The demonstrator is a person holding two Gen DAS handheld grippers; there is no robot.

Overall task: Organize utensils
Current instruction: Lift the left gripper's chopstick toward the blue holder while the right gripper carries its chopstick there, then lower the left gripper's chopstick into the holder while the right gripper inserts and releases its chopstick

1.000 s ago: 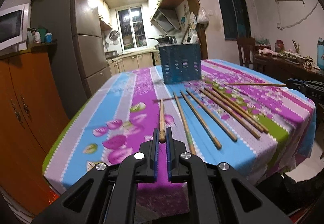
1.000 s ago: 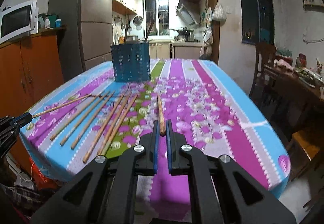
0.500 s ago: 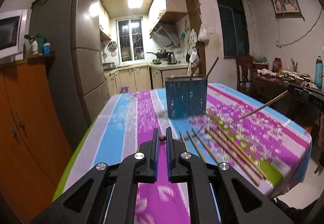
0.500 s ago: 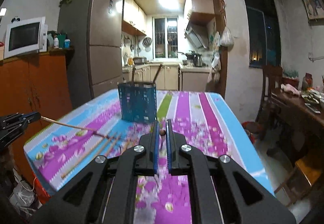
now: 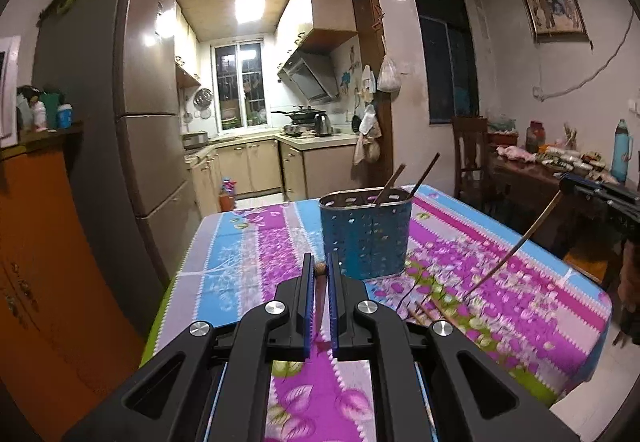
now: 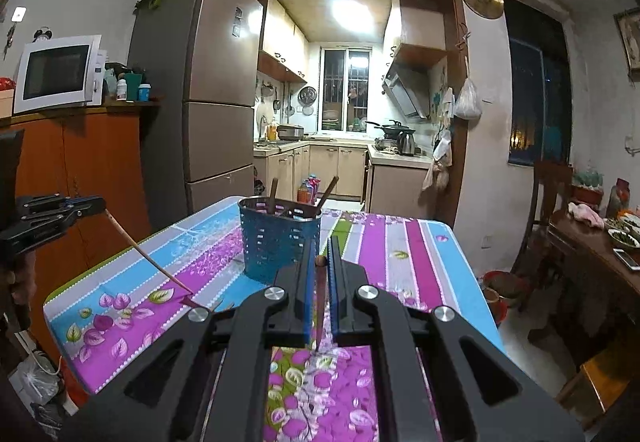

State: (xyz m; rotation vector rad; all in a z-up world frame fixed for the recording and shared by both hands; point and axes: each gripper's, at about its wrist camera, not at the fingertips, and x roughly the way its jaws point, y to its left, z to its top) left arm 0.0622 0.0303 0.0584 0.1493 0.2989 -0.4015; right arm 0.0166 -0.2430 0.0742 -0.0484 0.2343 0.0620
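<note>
A blue perforated utensil holder (image 5: 366,238) stands on the flowered tablecloth with two chopsticks leaning in it. My left gripper (image 5: 319,262) is shut on a wooden chopstick (image 5: 319,269) whose top end shows between the jaws, just left of the holder. My right gripper (image 6: 320,246) is shut on another chopstick (image 6: 320,306) that hangs down between its jaws, in front of the holder (image 6: 280,238). Each view shows the other gripper to its side, with its chopstick (image 5: 516,250) (image 6: 148,258) slanting down towards the cloth. Several loose chopsticks (image 5: 420,312) lie partly hidden behind my left gripper.
A fridge (image 5: 148,146) and an orange cabinet (image 5: 48,262) stand to the left of the table (image 5: 248,242). A wooden chair (image 5: 470,158) and a cluttered side table (image 5: 560,162) are on the right. The kitchen lies beyond the doorway.
Both grippers have risen from the cloth, each with its chopstick. The chopsticks have swung from lying flat to hanging tip-down. The holder now looks nearer in both views.
</note>
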